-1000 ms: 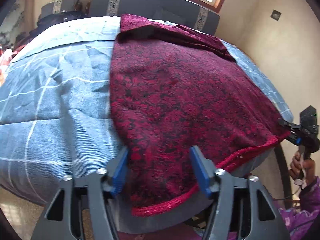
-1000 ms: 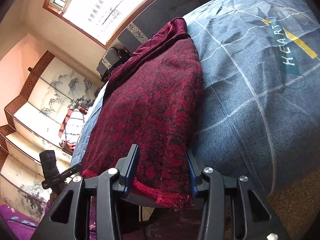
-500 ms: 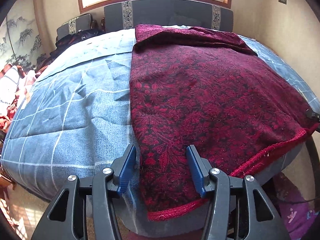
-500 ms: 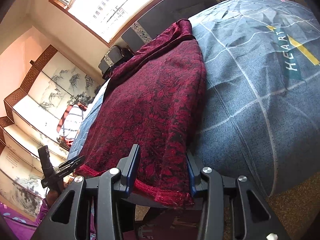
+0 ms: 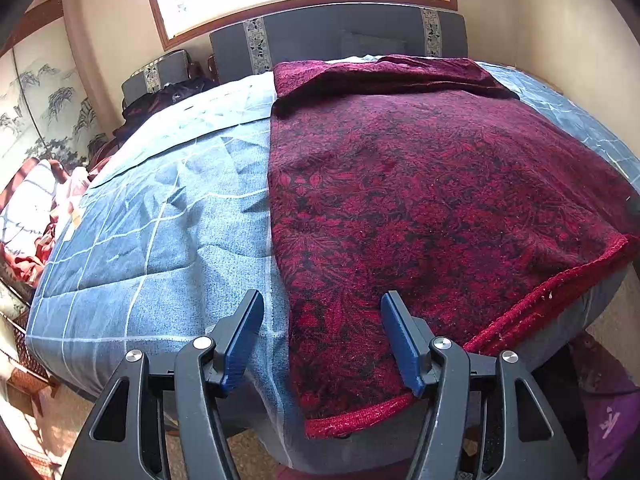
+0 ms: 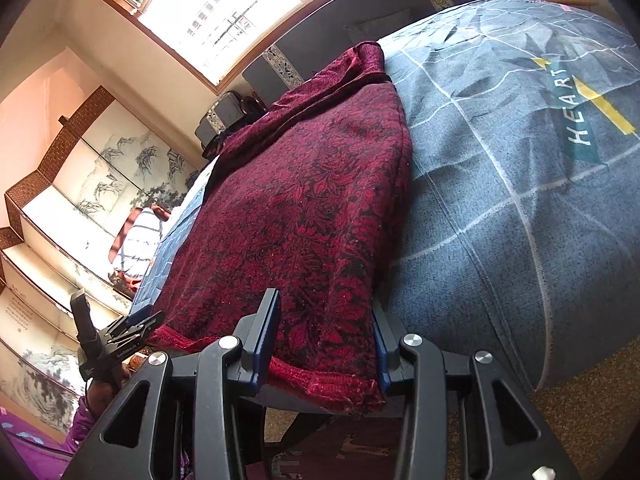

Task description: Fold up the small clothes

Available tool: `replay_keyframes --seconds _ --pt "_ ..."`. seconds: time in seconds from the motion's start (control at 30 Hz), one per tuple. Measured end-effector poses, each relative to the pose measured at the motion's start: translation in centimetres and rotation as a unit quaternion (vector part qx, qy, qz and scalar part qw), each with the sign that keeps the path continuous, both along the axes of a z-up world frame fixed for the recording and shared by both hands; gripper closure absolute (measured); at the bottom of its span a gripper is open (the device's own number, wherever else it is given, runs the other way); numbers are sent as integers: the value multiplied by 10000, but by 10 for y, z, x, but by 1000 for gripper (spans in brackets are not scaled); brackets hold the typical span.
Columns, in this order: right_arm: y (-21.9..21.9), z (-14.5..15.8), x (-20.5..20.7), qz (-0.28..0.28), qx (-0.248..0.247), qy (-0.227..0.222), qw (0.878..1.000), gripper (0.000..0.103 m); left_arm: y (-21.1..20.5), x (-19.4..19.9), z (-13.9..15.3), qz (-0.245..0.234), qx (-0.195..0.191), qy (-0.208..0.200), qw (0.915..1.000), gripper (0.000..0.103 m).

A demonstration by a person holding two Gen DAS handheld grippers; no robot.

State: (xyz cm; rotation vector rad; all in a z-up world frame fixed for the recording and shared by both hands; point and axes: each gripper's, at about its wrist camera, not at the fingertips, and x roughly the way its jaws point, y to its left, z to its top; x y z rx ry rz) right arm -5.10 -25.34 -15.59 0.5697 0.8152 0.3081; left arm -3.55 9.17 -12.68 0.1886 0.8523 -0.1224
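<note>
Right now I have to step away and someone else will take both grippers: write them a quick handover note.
Left gripper: open, jaws have just been opening; they straddle the near left corner of the dark red garment without pressing it.
Right gripper: fingers either side of the near right hem corner; whether they pinch it I cannot tell.
Garment: spread lengthwise on the blue checked bedspread, its near hem hanging over the foot of the bed; the far end looks already turned back on itself.
Left: grip both near corners and fold the hem toward the far end.
</note>
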Motion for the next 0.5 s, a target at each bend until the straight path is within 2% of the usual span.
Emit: replay_keyframes --seconds 0.1,0.17,0.2,0.33,0.4,0.43,0.5 --pt "0 0 0 -9 -5 2 10000 65 9 0 1 -83 -387 240 9989 40" --pt "0 -1 0 -26 26 6 10000 65 22 1 -1 -198 -1043 617 9924 40" --pt "0 -1 0 -33 33 8 10000 65 31 1 1 -220 -1395 664 9878 40" --pt "0 -1 0 -46 37 6 10000 64 68 6 0 -390 -2774 1174 9528 40" --pt "-1 -2 -1 -55 84 3 10000 64 84 12 -5 -518 -3460 1459 9254 40" --pt "-2 -3 -1 -61 109 2 9999 64 90 14 -8 -589 -3720 1560 9131 40" --pt "-3 -3 -2 -62 151 -11 9999 63 98 20 -12 -748 -4061 1658 8955 40"
